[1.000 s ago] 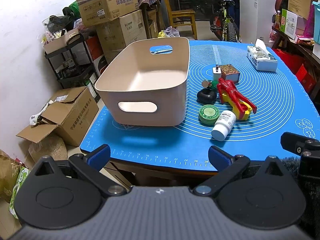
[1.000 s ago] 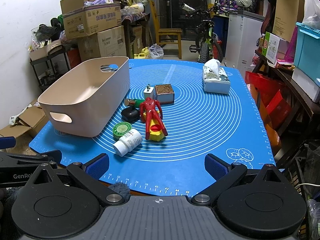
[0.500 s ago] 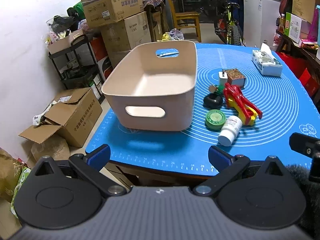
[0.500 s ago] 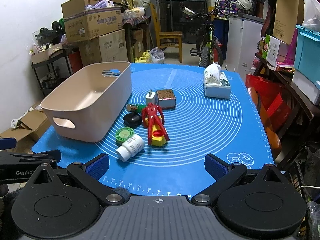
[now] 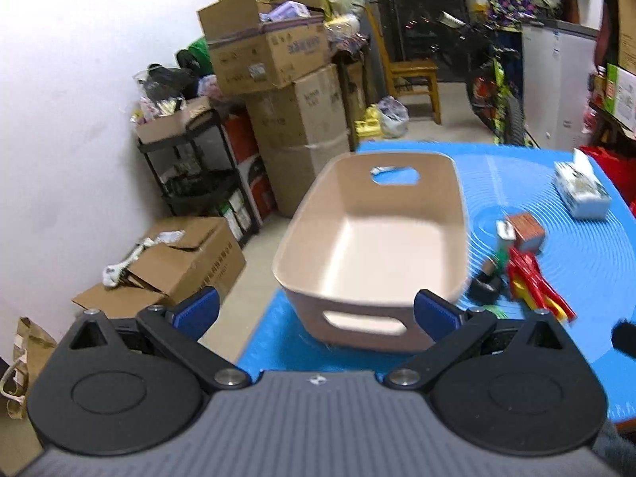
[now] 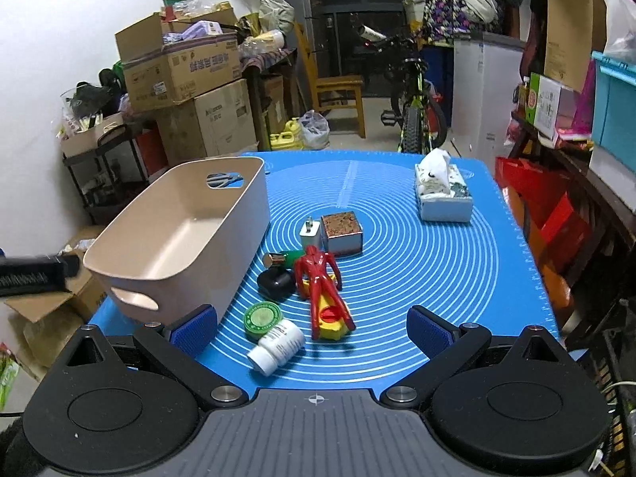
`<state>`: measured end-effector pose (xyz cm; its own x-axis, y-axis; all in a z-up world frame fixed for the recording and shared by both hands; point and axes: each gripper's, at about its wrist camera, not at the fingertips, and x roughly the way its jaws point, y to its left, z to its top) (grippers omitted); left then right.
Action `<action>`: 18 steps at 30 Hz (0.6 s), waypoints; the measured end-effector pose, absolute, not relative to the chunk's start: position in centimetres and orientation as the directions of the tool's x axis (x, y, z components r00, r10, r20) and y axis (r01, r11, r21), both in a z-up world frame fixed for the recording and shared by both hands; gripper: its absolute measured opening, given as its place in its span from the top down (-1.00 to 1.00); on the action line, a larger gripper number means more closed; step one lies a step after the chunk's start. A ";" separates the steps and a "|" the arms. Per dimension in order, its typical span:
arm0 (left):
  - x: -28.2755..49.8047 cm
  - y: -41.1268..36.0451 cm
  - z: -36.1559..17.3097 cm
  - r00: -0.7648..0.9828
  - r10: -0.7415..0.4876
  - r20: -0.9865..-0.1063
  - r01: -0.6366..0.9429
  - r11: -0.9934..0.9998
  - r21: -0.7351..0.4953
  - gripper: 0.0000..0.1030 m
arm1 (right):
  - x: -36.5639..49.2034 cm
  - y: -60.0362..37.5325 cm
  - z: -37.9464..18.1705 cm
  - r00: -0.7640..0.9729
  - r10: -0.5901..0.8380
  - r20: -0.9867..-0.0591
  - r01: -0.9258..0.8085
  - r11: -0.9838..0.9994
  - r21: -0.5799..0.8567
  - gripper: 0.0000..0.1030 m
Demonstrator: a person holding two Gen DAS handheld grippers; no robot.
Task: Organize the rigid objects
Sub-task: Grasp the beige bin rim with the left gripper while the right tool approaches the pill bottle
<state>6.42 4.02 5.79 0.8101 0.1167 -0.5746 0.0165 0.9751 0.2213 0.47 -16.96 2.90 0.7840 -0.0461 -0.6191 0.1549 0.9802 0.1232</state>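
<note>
An empty beige bin point(image 6: 187, 238) point(image 5: 381, 238) stands on the left of the blue mat point(image 6: 417, 270). Beside it lie a white pill bottle point(image 6: 278, 346), a green tin point(image 6: 262, 316), a red figure point(image 6: 318, 278) on a yellow toy, a black case point(image 6: 276, 283), a green bottle point(image 6: 284, 258), a white charger point(image 6: 310, 232) and a brown-topped box point(image 6: 342, 232). My right gripper point(image 6: 314, 324) is open above the mat's near edge, close to the pill bottle. My left gripper point(image 5: 316, 310) is open in front of the bin's near wall.
A tissue box point(image 6: 441, 194) sits at the mat's far right. Cardboard boxes point(image 6: 187, 95) and a black shelf point(image 5: 190, 167) stand left of the table. A bicycle point(image 6: 413, 107) and chair point(image 6: 338, 87) are behind. Red bags point(image 6: 556, 214) are to the right.
My left gripper has risen and swung left, now looking down into the bin. My right gripper has moved forward toward the small objects. Both stay open.
</note>
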 end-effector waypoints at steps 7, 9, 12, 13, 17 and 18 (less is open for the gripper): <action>12.2 7.6 5.9 0.767 0.174 -0.617 -0.064 0.978 0.197 -1.00 | 4.0 -15.9 1.2 0.751 -0.057 -0.658 0.174 0.978 0.115 -0.96; 14.1 9.2 5.9 0.754 0.177 -0.632 -0.091 0.982 0.167 -1.00 | 5.0 -15.6 0.6 0.738 -0.057 -0.672 0.181 0.977 0.116 -0.96; 16.3 11.3 6.0 0.751 0.186 -0.634 -0.129 0.982 0.135 -1.00 | 6.5 -15.5 -0.4 0.718 -0.057 -0.694 0.191 0.975 0.117 -0.96; 16.6 11.5 6.3 0.753 0.191 -0.630 -0.133 0.981 0.138 -1.00 | 7.1 -15.5 -0.7 0.711 -0.058 -0.701 0.194 0.974 0.116 -0.96; 19.3 12.4 5.9 0.727 0.195 -0.658 -0.138 0.981 0.138 -1.00 | 9.1 -15.5 -2.1 0.682 -0.071 -0.728 0.207 0.973 0.099 -0.95; 20.1 12.4 5.6 0.708 0.175 -0.685 -0.128 0.985 0.119 -1.00 | 9.5 -15.5 -2.4 0.673 -0.073 -0.736 0.212 0.972 0.097 -0.95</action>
